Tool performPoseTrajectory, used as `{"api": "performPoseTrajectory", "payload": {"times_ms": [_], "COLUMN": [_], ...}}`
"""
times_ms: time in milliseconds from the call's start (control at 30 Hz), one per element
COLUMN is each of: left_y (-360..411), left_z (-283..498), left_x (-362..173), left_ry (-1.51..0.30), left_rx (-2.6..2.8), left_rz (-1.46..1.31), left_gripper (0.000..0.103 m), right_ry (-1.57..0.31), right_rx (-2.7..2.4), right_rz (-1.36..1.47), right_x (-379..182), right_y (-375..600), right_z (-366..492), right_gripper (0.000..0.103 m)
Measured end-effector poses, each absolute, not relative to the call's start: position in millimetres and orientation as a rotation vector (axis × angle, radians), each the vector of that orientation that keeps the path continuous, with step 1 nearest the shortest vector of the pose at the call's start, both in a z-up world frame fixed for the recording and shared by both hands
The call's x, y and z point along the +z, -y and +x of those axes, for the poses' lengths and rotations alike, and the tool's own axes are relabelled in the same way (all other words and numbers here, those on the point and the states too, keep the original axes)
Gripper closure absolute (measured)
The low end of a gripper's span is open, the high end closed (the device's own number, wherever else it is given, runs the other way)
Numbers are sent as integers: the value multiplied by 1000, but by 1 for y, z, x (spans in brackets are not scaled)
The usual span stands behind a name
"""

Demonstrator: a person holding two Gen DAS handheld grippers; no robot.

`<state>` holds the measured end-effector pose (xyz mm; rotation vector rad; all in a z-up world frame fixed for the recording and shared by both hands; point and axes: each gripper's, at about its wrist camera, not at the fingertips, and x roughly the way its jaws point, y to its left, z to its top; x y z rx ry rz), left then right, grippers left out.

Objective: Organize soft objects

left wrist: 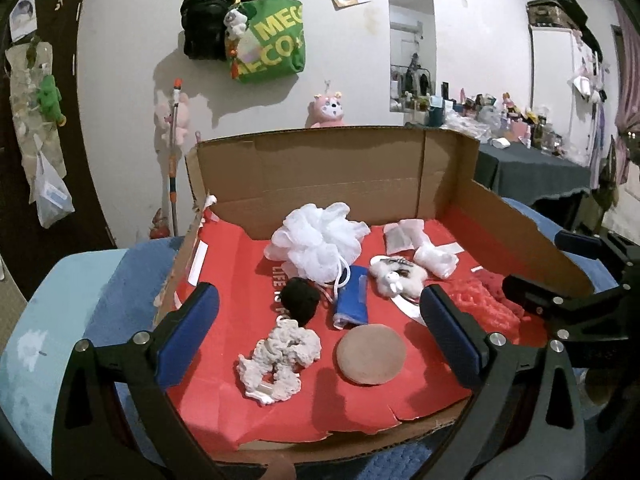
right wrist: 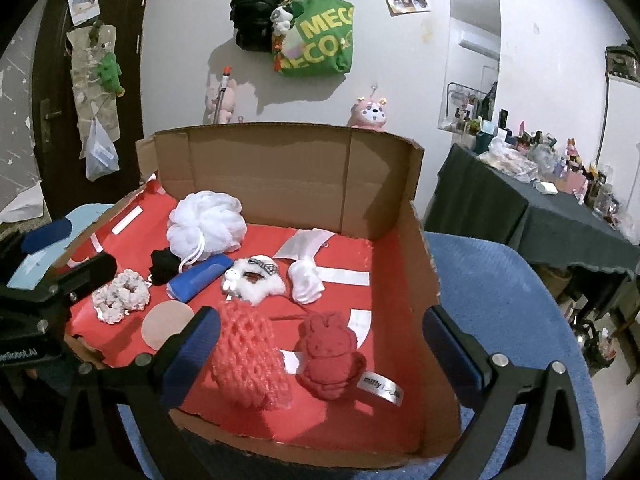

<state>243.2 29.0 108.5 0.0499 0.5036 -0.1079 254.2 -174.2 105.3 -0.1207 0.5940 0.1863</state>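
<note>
A: Well, from the left wrist, what lies in the cardboard box [left wrist: 328, 168]?

B: On its red lining, a white bath pouf [left wrist: 318, 240] at the back, a black pompom [left wrist: 301, 300] and a blue roll [left wrist: 352, 298] just in front of it, a cream scrunchie [left wrist: 280, 360] beside a round tan pad [left wrist: 371, 354], and a white plush [left wrist: 396, 278] to the right. The left gripper [left wrist: 320, 340] hovers above the near edge, fingers wide and holding nothing. The right gripper [left wrist: 568, 304] shows at the right edge.

A: And the right wrist?

B: It alone shows clearly a red net sponge [right wrist: 248, 360] and a red bunny plush [right wrist: 330, 354] side by side near the front wall. The right gripper [right wrist: 320, 356] frames them from above, fingers spread wide and holding nothing. The left gripper [right wrist: 60, 276] sits at the left, over the box's edge.
</note>
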Motion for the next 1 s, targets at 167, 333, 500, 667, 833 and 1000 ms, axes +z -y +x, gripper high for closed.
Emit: {"api": "performPoseTrajectory", "payload": {"times_ms": [167,333,500,667,833,1000], "left_y": [-24,-22,-27,-32,-29,-29], "left_z": [242,245,251,252,247,245], "left_x": [102,90,80,77,77,76], "left_ry": [-496,-507,-546,-553,-537,-541], "left_rx": [-115,-105,-117,-97,-102,-102], "left_rz": [79,87,29,4,22,19], "left_gripper": [1,1,1,1,1,1], "right_ry": [-602,-610,-620,-605,-595,-574], "right_rx": [177,171,156,131,122,107], "right_rz": [-108,-80,-96,-96,-94,-107], "right_x": [97,92,85,84,84,83], "right_y": [175,178,174,174,174,173], "right_z": [258,258,258,255,254,252], "right_gripper": [0,0,0,0,0,0]}}
